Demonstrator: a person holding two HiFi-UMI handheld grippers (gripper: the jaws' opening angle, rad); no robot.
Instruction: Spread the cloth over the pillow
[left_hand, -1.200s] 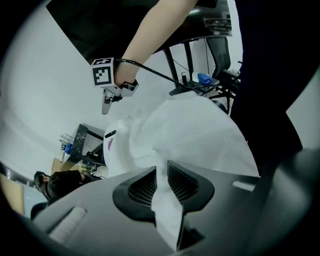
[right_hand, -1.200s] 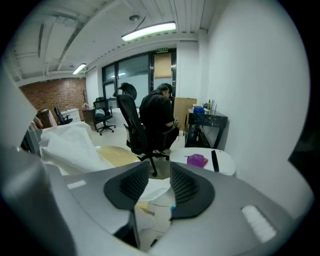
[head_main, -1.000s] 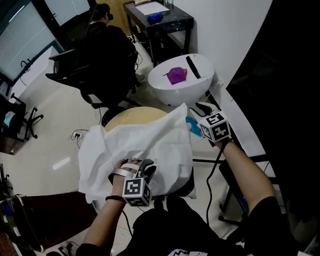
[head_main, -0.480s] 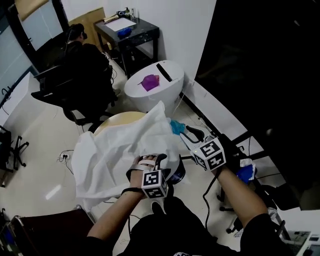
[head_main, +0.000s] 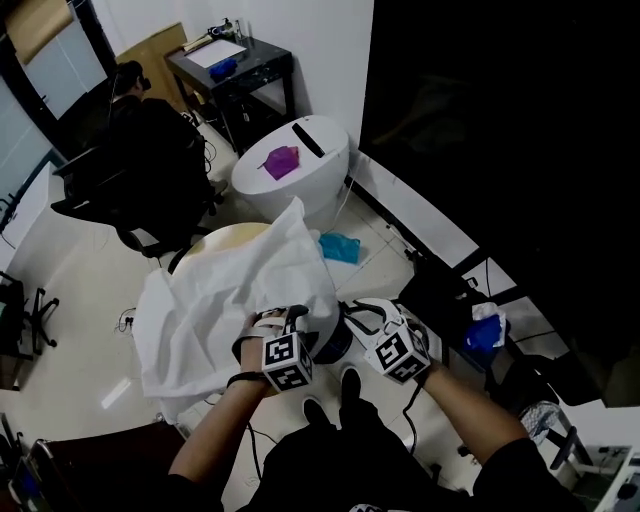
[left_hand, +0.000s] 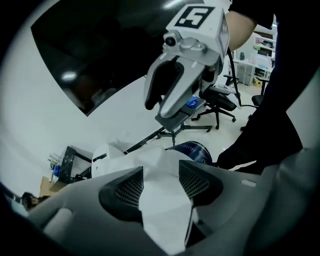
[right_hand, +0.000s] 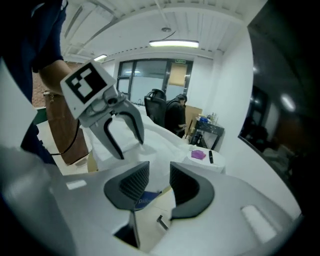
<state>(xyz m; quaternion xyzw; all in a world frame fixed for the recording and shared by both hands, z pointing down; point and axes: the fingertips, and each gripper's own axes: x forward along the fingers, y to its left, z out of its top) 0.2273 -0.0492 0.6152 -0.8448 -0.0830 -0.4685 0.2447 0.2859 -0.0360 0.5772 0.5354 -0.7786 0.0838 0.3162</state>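
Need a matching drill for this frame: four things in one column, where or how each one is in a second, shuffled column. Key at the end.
Things:
1. cloth
2. purple thing
3. teal bag
4. right gripper

Place or state:
A. on the floor
B. jaws apart, nothing between them
C. on top of the white round stand
D. draped over the tan round table

Pairs: 1-D, 2-C, 3-A, 4-B
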